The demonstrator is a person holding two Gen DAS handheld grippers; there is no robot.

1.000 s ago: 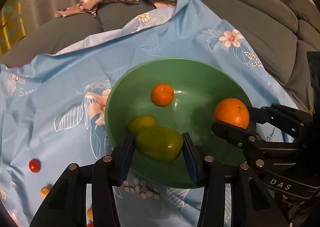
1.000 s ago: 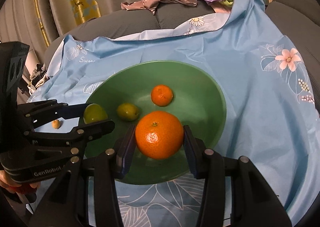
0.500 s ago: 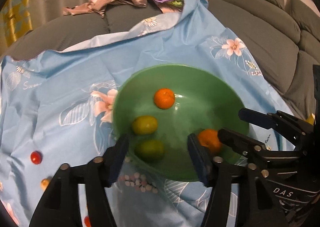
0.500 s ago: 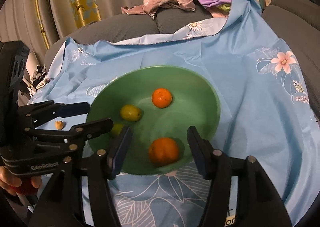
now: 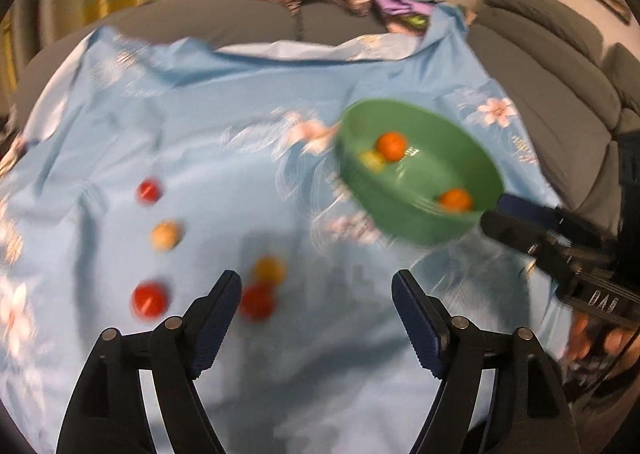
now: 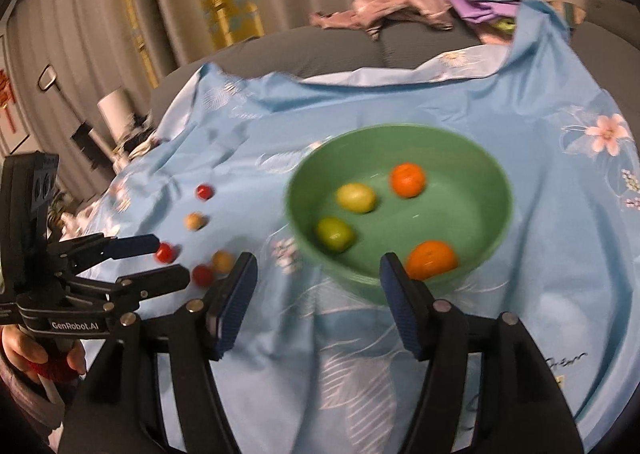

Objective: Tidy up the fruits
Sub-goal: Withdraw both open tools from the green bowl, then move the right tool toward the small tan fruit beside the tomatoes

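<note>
**Both tools empty, four fruits in the green bowl**

The left tool hangs released over the blue floral cloth, its jaws just having been opening, with nothing between them. Just beyond its left finger lie a small red fruit and a yellow-orange one, touching each other; further left sit another red fruit, a tan one and a third red one, all well apart from the bowl.

The right tool is also released, its jaws likewise just having been opening, and empty, poised at the near rim of the green bowl. Inside the bowl rest a large orange close to the near wall, a smaller orange towards the far side, a yellow-green fruit and a darker green fruit.

Both views are blurred. A person's hand grips the left tool's handle at the lower left of the right wrist view. Crumpled clothes lie on the grey sofa behind the cloth
</note>
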